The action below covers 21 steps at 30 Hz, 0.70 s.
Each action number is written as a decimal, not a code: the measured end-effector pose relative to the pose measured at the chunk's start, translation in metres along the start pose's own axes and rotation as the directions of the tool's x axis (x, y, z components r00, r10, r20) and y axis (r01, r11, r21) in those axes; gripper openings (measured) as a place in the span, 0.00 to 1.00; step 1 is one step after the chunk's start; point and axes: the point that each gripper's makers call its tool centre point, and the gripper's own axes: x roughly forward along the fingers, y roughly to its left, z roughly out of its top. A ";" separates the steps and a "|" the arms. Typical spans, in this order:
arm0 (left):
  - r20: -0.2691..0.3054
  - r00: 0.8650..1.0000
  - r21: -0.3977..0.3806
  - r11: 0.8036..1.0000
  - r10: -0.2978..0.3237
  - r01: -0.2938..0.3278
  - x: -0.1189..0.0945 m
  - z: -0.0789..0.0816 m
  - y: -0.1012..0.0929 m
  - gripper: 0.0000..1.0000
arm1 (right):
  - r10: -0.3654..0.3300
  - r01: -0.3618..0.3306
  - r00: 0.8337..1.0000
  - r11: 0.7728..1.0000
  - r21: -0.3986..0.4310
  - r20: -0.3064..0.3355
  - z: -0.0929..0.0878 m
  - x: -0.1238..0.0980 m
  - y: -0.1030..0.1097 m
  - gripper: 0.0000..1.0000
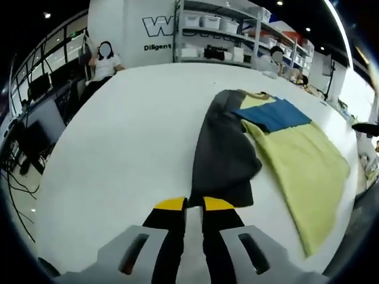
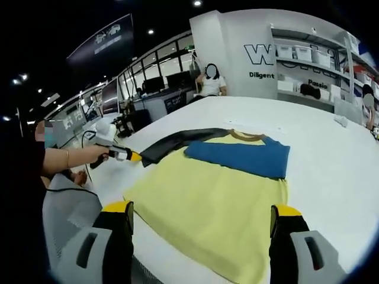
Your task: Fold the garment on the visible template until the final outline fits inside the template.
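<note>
L gripper (image 1: 195,205): yellow-tipped jaws drawn near together, clamped on end of dark grey sleeve (image 1: 222,160); the same gripper showed in right gripper view at far left (image 2: 137,157), held by person's hand (image 2: 98,155), tips on sleeve's end. R gripper (image 2: 202,214): jaws wide apart, nothing betw. them, hovering over near hem of garment.

Garment (image 2: 207,201): yellow tee w/ blue chest panel (image 2: 240,157), tan neckband (image 2: 247,136), grey sleeves. Lay flat on white table (image 1: 118,136), body spread, collar end away from R gripper. In left gripper view grey sleeve was bunched and stretched lengthwise toward L jaws, alongside yellow body (image 1: 302,171).

Template: couldn't pick out any outline on table in either view; maybe under garment, can't tell.

Progress, my read: early. Body still full width, no lengthwise or crosswise fold visible. One sleeve gripped, prob. abt to be brought in over body. Other sleeve not clearly seen. Left to do: fold in sleeves/sides, then fold hem up toward collar, check fit vs template.

Surroundings: shelving w/ white bins (image 1: 219,23) behind table, seated person (image 1: 105,64) at far edge, monitors (image 2: 157,83) and cables off to side.
</note>
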 end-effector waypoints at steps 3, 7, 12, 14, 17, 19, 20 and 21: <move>-0.001 1.000 -0.005 1.000 -0.003 0.003 0.000 -0.001 0.000 0.01 | -0.001 0.001 1.000 1.000 0.003 -0.002 -0.001 0.000 0.000 0.99; 0.006 1.000 -0.016 1.000 -0.006 0.006 -0.001 0.002 0.002 0.01 | -0.003 0.003 1.000 1.000 0.007 0.002 -0.001 -0.001 0.000 0.99; 0.032 0.999 -0.027 1.000 0.007 -0.006 -0.007 0.013 0.014 0.01 | -0.006 0.006 1.000 1.000 0.008 0.004 0.000 -0.002 -0.001 0.99; 0.037 0.999 -0.030 0.999 0.015 -0.014 -0.009 0.016 0.018 0.01 | -0.005 0.005 1.000 1.000 0.010 0.005 0.000 -0.002 -0.001 0.99; 0.048 0.998 -0.046 0.998 0.043 -0.041 -0.010 0.026 0.033 0.01 | 0.001 -0.001 1.000 1.000 0.008 0.002 0.000 -0.001 0.000 0.99; 0.054 0.997 -0.057 0.997 0.053 -0.050 -0.011 0.032 0.038 0.01 | 0.002 -0.002 1.000 1.000 0.004 0.000 0.000 0.000 0.000 0.99; 0.056 0.997 -0.056 0.997 0.055 -0.051 -0.012 0.033 0.039 0.01 | 0.003 -0.003 1.000 1.000 0.003 0.002 0.002 0.000 0.000 0.99; 0.062 0.996 -0.050 0.997 0.063 -0.060 -0.013 0.038 0.043 0.01 | 0.005 -0.005 1.000 1.000 0.004 0.005 0.003 0.001 0.000 0.99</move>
